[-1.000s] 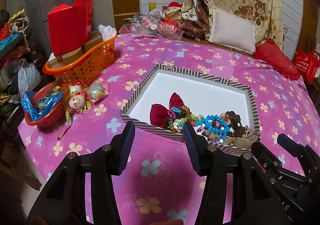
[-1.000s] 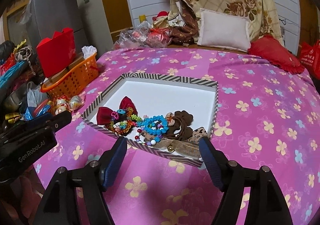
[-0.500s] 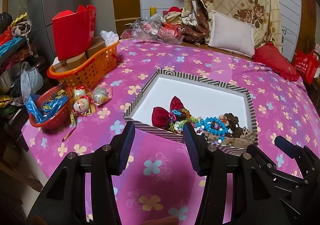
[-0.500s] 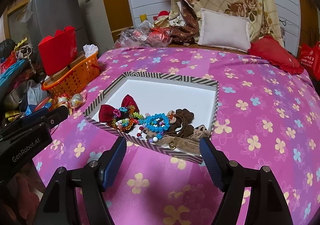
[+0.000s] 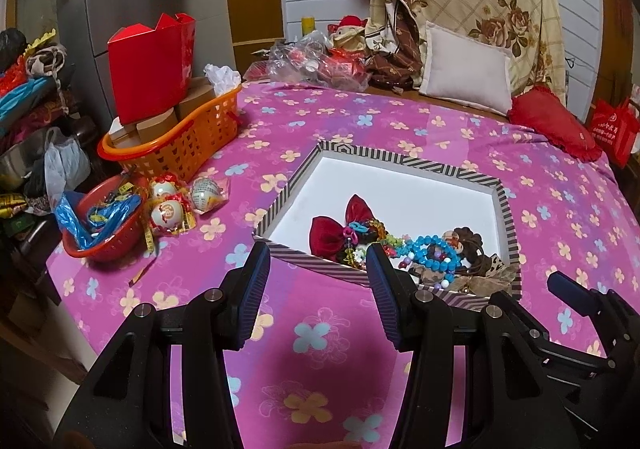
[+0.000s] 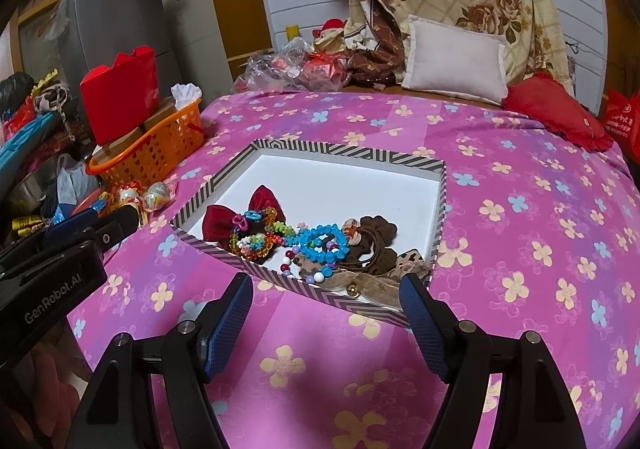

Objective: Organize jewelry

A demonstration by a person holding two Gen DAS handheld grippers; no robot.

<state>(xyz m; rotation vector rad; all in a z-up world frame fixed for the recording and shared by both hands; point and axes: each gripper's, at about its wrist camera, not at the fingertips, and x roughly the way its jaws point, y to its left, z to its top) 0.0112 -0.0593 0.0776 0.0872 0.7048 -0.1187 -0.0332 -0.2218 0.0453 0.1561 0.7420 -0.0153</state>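
Observation:
A shallow striped box [image 5: 404,161] [image 6: 348,153] with a white floor lies on the pink flowered cloth. In its near part lies a pile of jewelry: a dark red bow [image 5: 332,229] [image 6: 224,219], a multicolour bead bracelet [image 6: 256,239], a blue bead bracelet [image 5: 434,251] [image 6: 322,243], brown hair ties [image 6: 376,235] and a leopard-print bow [image 6: 404,263]. My left gripper [image 5: 318,273] is open and empty, hovering just before the box's near rim. My right gripper [image 6: 326,305] is open and empty, before the same rim, to the right of the left one.
An orange basket [image 5: 176,141] with boxes and a red carton [image 5: 150,61] stands at the left. A red bowl [image 5: 100,225] and wrapped balls [image 5: 168,213] lie near the left edge. Pillows [image 5: 464,69] and a red cushion [image 5: 552,121] are at the back.
Both grippers have drawn back and risen slightly, so the box sits a little farther away. Nothing in the box has moved.

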